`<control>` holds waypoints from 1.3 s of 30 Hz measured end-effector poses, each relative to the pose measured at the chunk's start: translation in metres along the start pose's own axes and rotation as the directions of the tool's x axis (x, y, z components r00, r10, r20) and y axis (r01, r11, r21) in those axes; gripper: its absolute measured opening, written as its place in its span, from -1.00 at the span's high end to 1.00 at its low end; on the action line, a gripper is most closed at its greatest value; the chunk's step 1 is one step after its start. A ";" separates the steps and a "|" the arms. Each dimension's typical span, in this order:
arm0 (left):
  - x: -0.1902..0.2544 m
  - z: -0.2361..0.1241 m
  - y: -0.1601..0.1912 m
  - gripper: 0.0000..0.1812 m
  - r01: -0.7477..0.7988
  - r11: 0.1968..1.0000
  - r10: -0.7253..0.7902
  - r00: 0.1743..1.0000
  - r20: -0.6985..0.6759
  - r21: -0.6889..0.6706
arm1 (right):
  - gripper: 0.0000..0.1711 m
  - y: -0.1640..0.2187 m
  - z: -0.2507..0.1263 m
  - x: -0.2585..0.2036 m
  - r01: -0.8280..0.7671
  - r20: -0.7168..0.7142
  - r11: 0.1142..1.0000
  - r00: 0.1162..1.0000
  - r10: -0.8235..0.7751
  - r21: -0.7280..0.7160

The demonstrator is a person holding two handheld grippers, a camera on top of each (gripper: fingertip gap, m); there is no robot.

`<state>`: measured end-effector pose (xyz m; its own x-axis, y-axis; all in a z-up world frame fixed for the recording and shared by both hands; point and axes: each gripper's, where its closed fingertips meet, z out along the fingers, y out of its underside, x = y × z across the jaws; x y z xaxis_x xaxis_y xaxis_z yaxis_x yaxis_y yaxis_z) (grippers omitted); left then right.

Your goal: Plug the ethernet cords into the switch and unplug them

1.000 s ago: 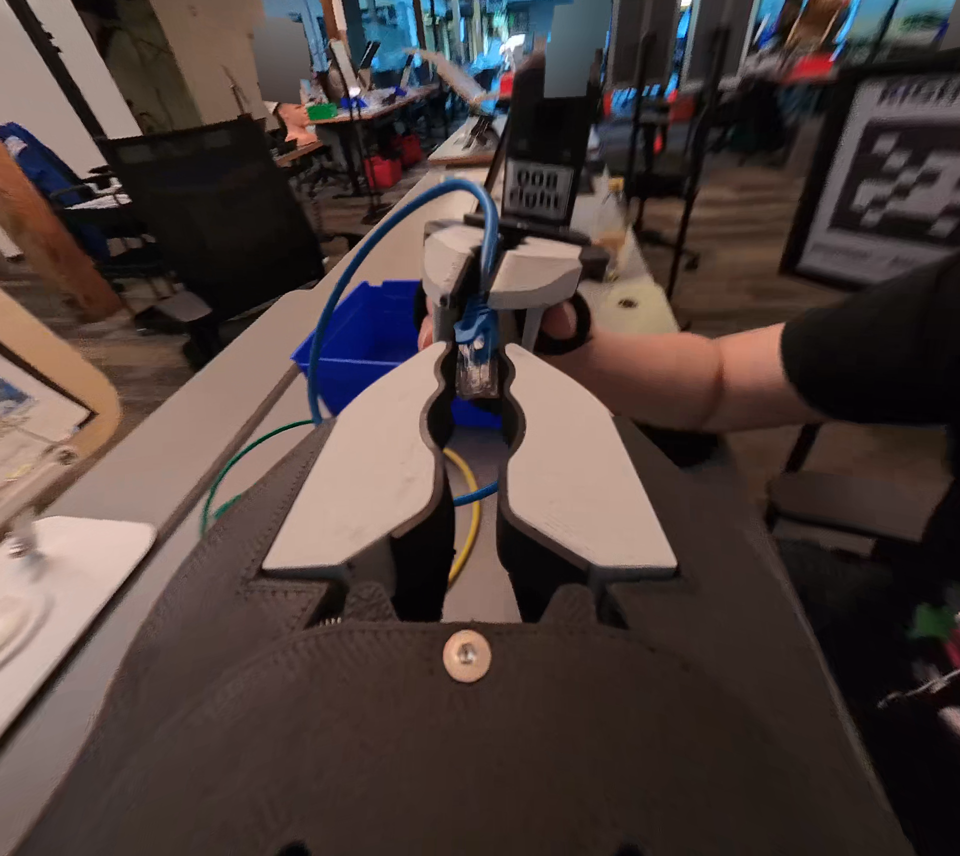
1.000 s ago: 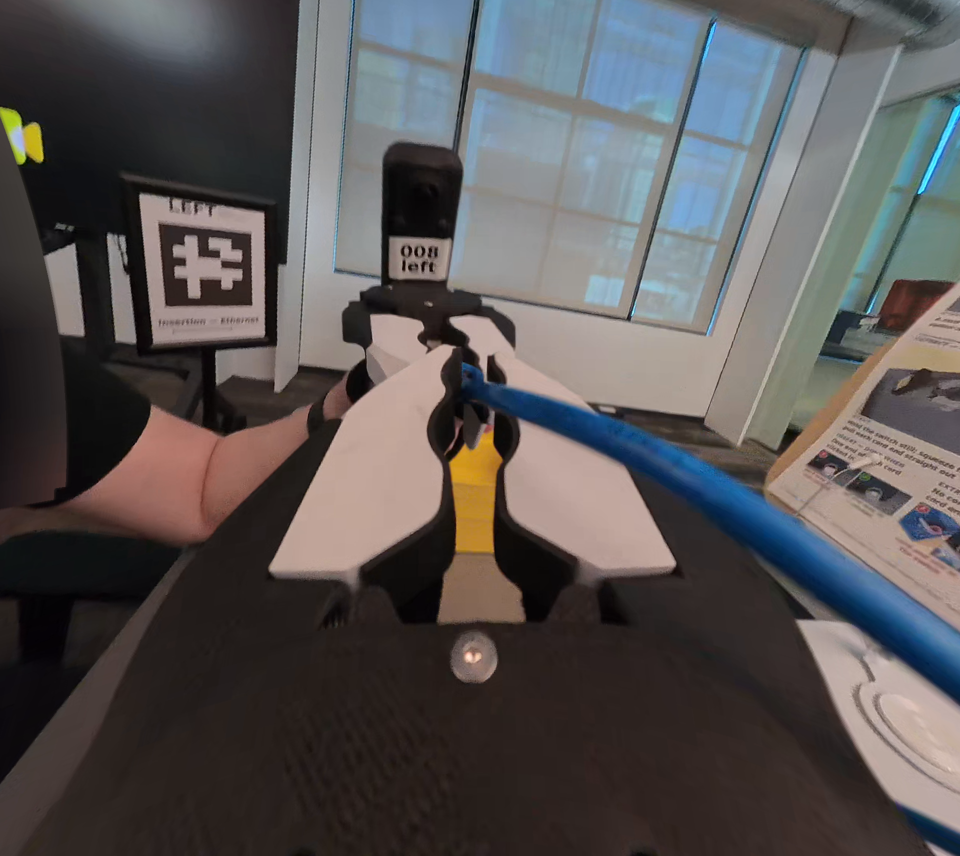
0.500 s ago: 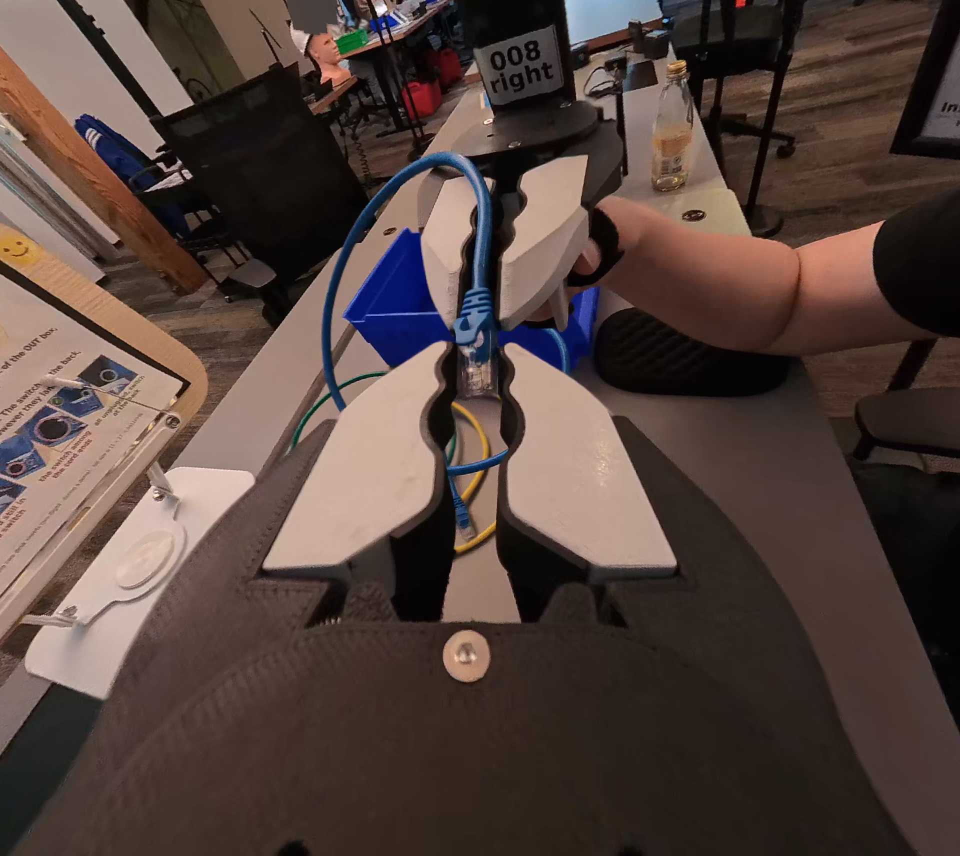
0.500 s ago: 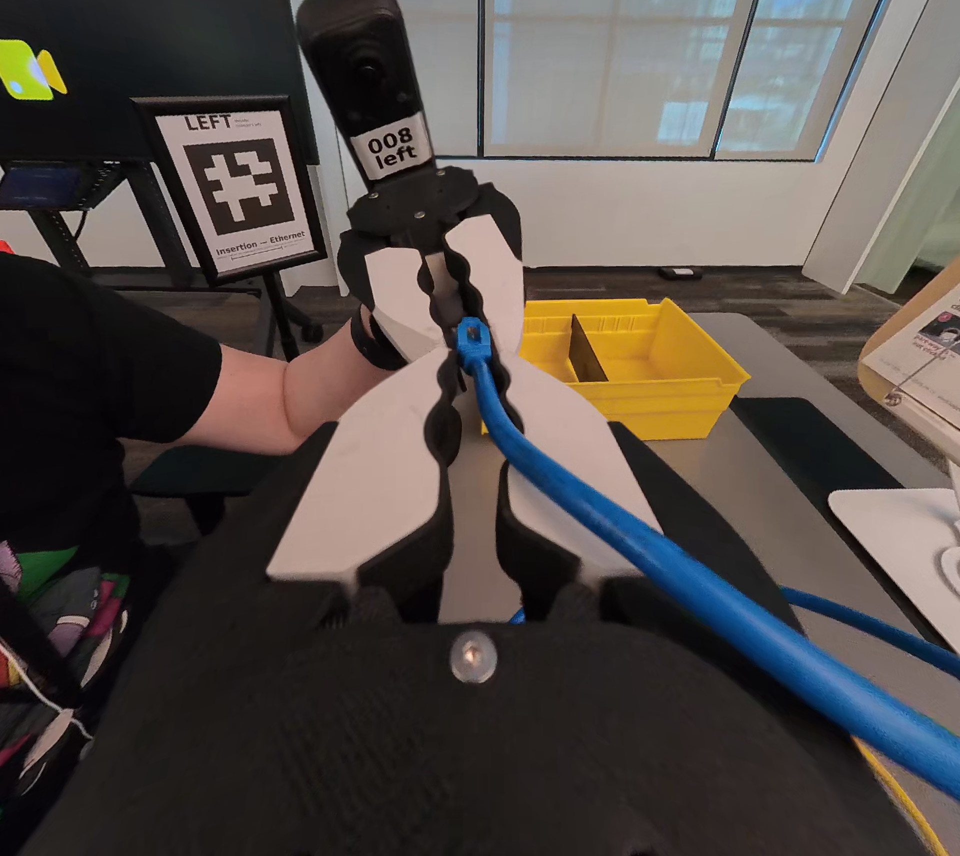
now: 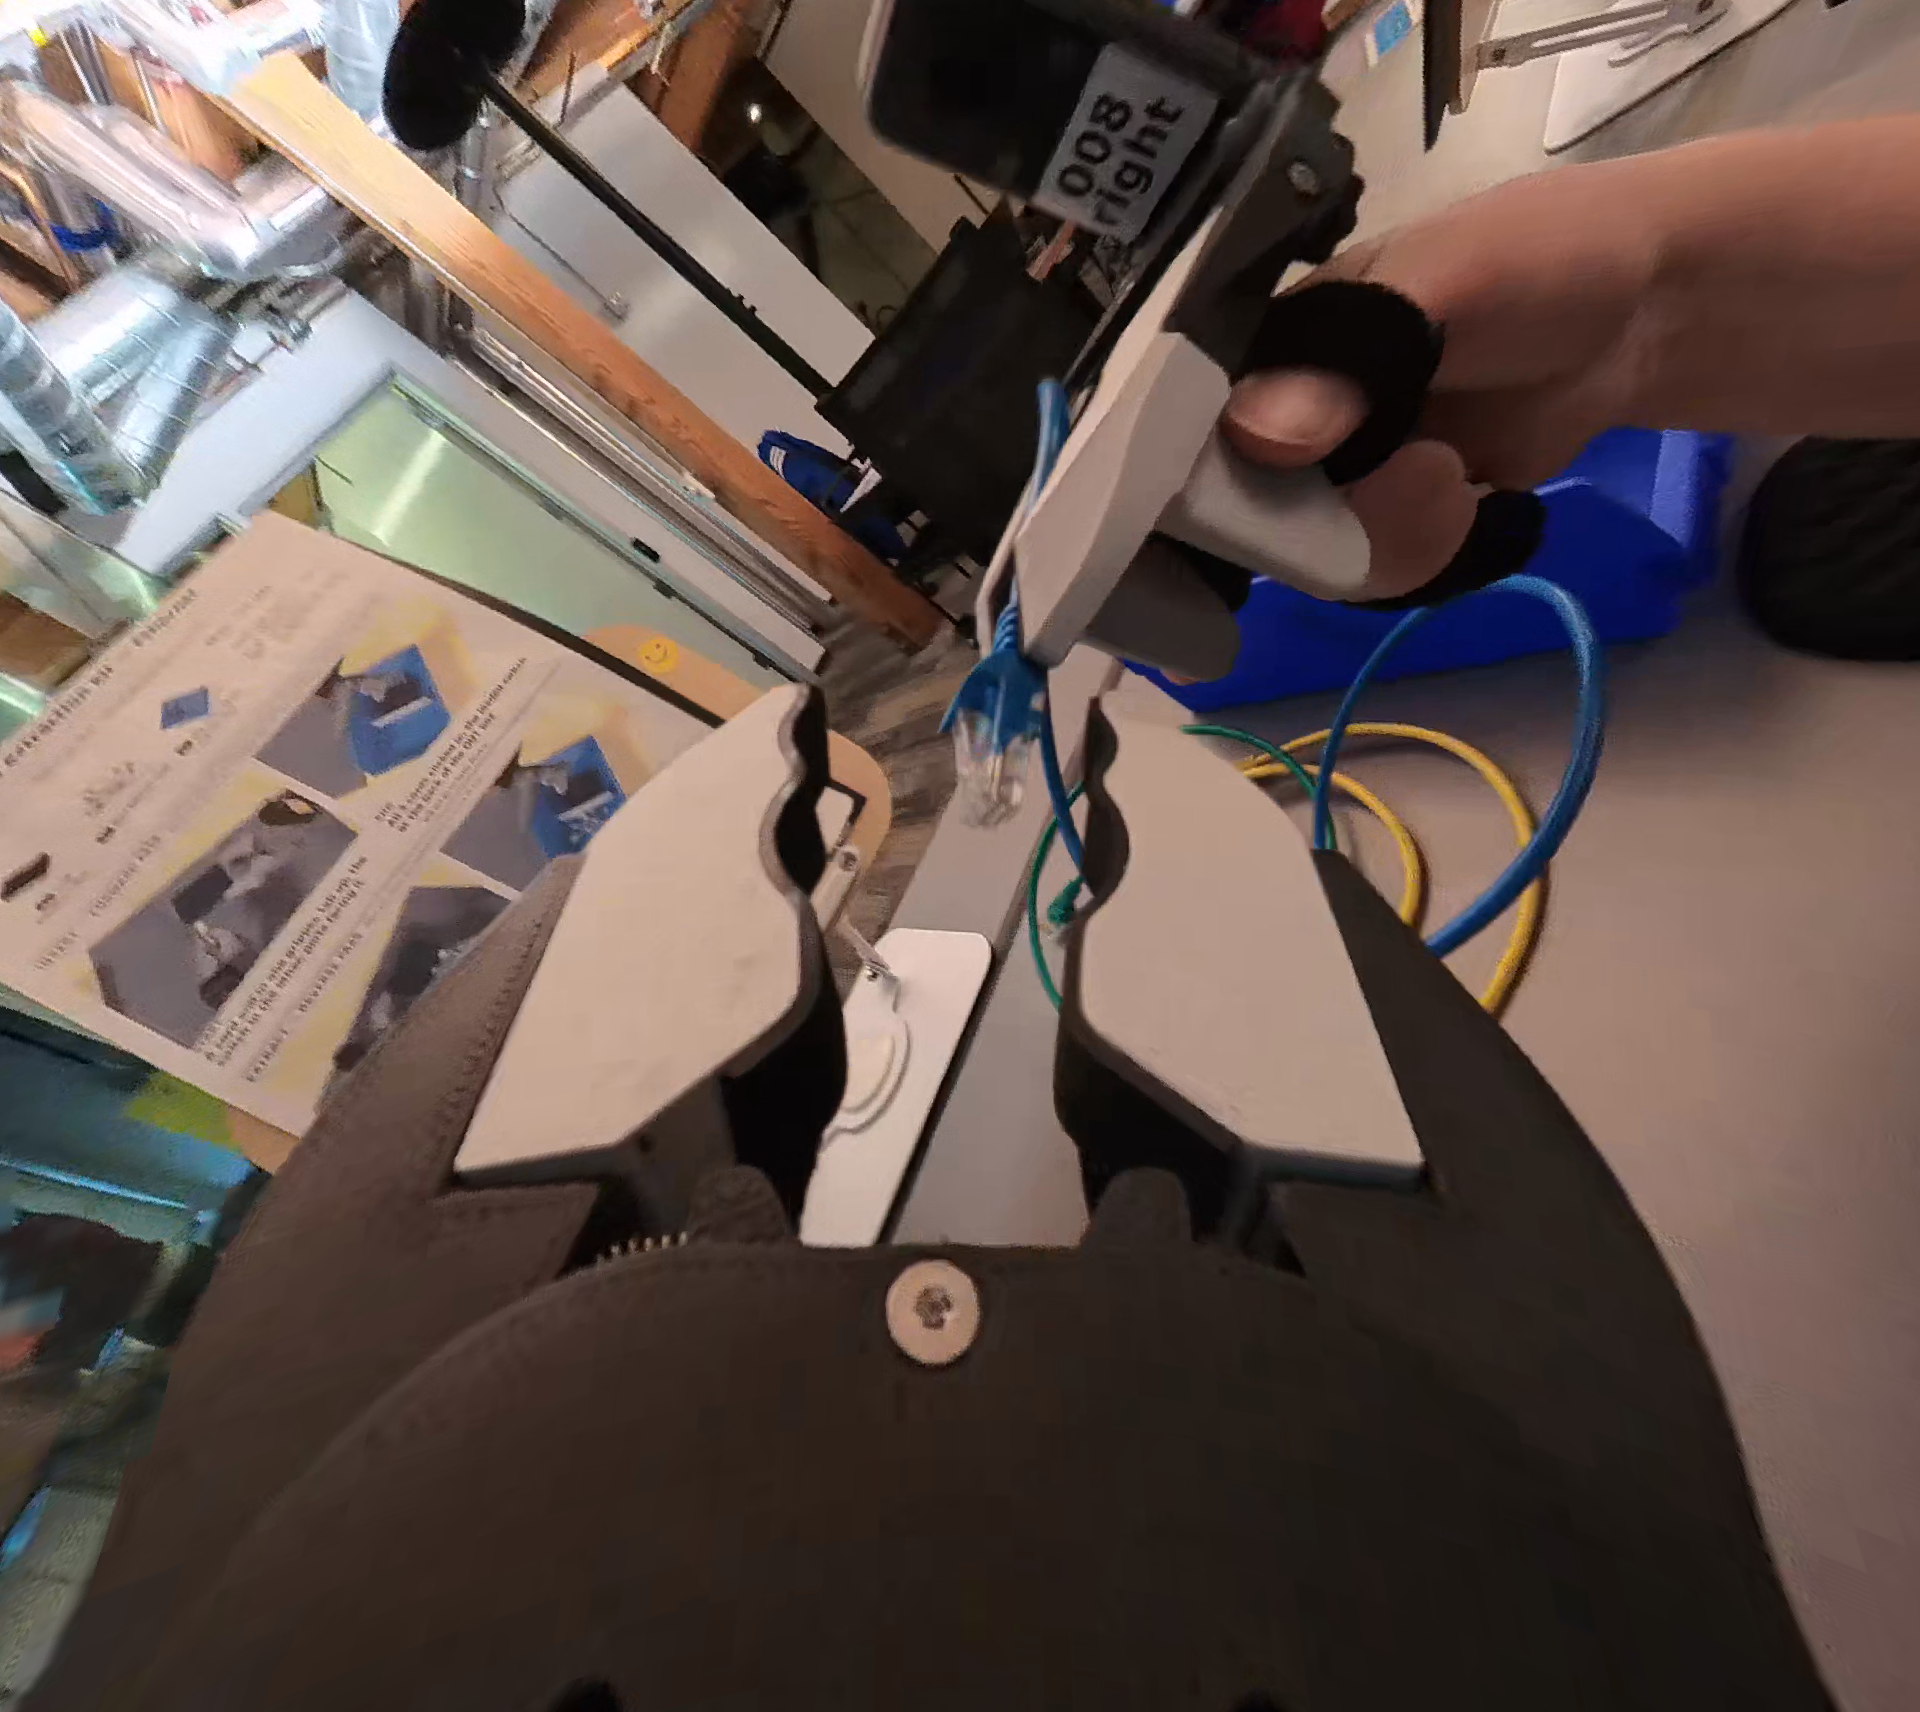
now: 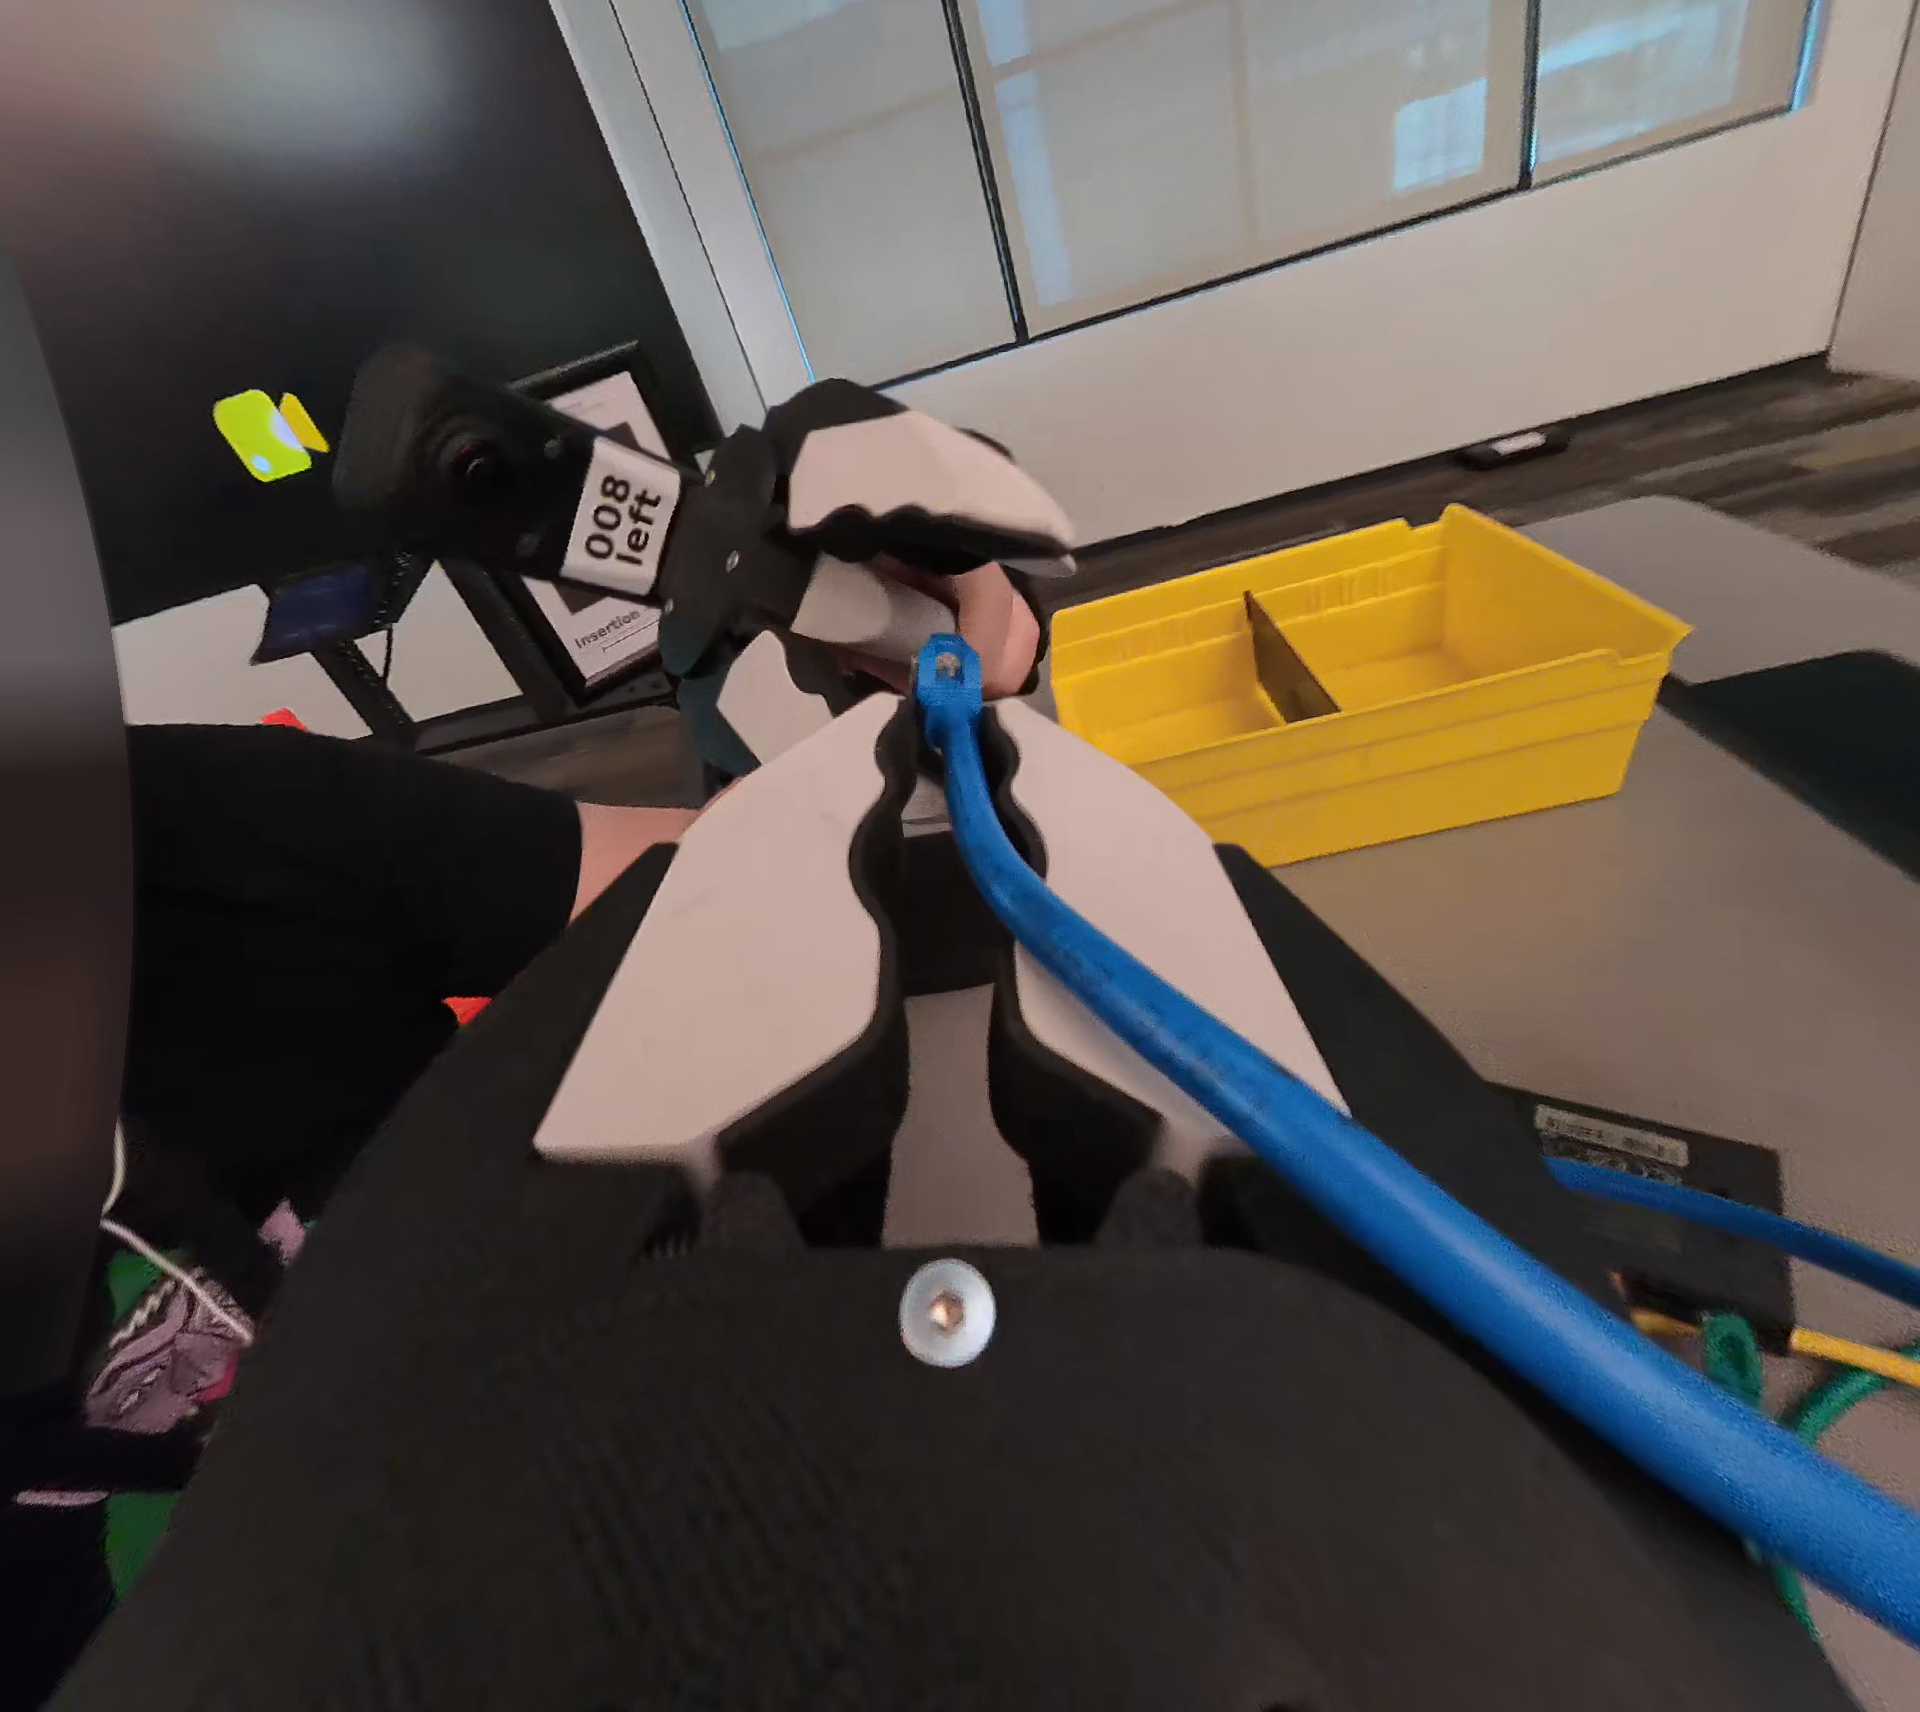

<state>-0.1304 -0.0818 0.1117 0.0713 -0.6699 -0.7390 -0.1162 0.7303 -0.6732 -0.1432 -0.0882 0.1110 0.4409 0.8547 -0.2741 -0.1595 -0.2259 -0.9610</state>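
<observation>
Two grippers are seen above a grey desk [image 5: 1714,987]. The left gripper [image 5: 951,779] is spread wide with nothing gripped. The right gripper [image 6: 940,727] is closed on the blue ethernet cord [image 6: 1143,966], whose clear plug [image 5: 992,769] hangs just beyond the left fingertips. A black switch [image 6: 1662,1215] lies by the desk's near edge, with blue, yellow and green cords at it. A yellow bin [image 6: 1351,706] is set farther back, a blue bin [image 5: 1558,561] toward the other end.
</observation>
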 end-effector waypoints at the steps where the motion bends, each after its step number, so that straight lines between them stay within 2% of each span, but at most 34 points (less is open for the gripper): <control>1: 0.001 0.000 0.000 0.59 -0.044 0.999 0.044 0.999 0.011 0.006 | 0.85 0.002 0.001 0.001 -0.017 -0.004 1.000 1.000 0.017 -0.005; 3: 0.005 0.000 0.003 0.81 -0.116 0.993 0.116 0.993 0.017 0.000 | 0.86 0.003 0.002 0.003 -0.040 -0.001 0.999 0.999 0.040 -0.009; 6: 0.009 0.002 0.009 0.83 -0.156 0.987 0.157 0.988 0.002 -0.030 | 0.86 0.008 0.002 0.005 -0.065 0.002 0.997 0.998 0.066 -0.036; 10: 0.014 -0.004 0.007 0.84 -0.174 0.985 0.173 0.983 -0.054 -0.013 | 0.86 0.012 0.003 -0.002 -0.115 0.082 0.992 0.989 0.120 -0.060; 23: 0.021 -0.007 0.014 0.84 -0.226 0.974 0.222 0.970 -0.100 -0.031 | 0.85 0.021 0.007 0.000 -0.122 0.070 0.987 0.989 0.130 -0.109; 25: 0.020 -0.005 0.015 0.83 -0.170 0.985 0.164 0.981 -0.107 -0.040 | 0.85 0.020 0.006 0.002 -0.101 0.061 0.989 0.992 0.107 -0.104; 27: 0.013 -0.002 0.016 0.69 -0.061 0.997 0.056 0.994 -0.093 -0.055 | 0.86 0.018 0.002 0.007 -0.078 0.035 0.993 0.996 0.082 -0.091; 30: -0.011 -0.001 0.020 0.43 0.252 0.966 -0.255 0.963 -0.082 -0.056 | 0.86 0.006 -0.010 0.018 -0.010 -0.042 0.999 0.999 0.008 -0.044; 32: -0.020 0.001 0.035 0.30 0.474 0.875 -0.484 0.868 -0.115 -0.104 | 0.85 -0.005 -0.018 0.018 0.040 -0.066 0.999 0.997 -0.040 -0.002; 34: -0.018 0.006 0.059 0.16 0.611 0.770 -0.636 0.755 -0.158 -0.184 | 0.85 -0.014 -0.024 0.012 0.077 -0.078 0.997 0.994 -0.076 0.015; 36: -0.017 0.016 0.102 0.16 0.696 0.651 -0.742 0.667 -0.065 -0.303 | 0.85 -0.020 -0.028 0.005 0.116 -0.085 0.993 0.990 -0.114 0.019; 39: 0.006 0.034 0.162 0.26 0.713 0.531 -0.784 0.618 0.054 -0.458 | 0.85 -0.030 -0.035 -0.008 0.169 -0.087 0.985 0.982 -0.165 0.034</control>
<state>-0.1152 0.0370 -0.0032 0.1890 -0.9795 0.0695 -0.4645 -0.1515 -0.8725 -0.1110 -0.1044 0.1411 0.5363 0.8363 -0.1139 -0.1132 -0.0624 -0.9916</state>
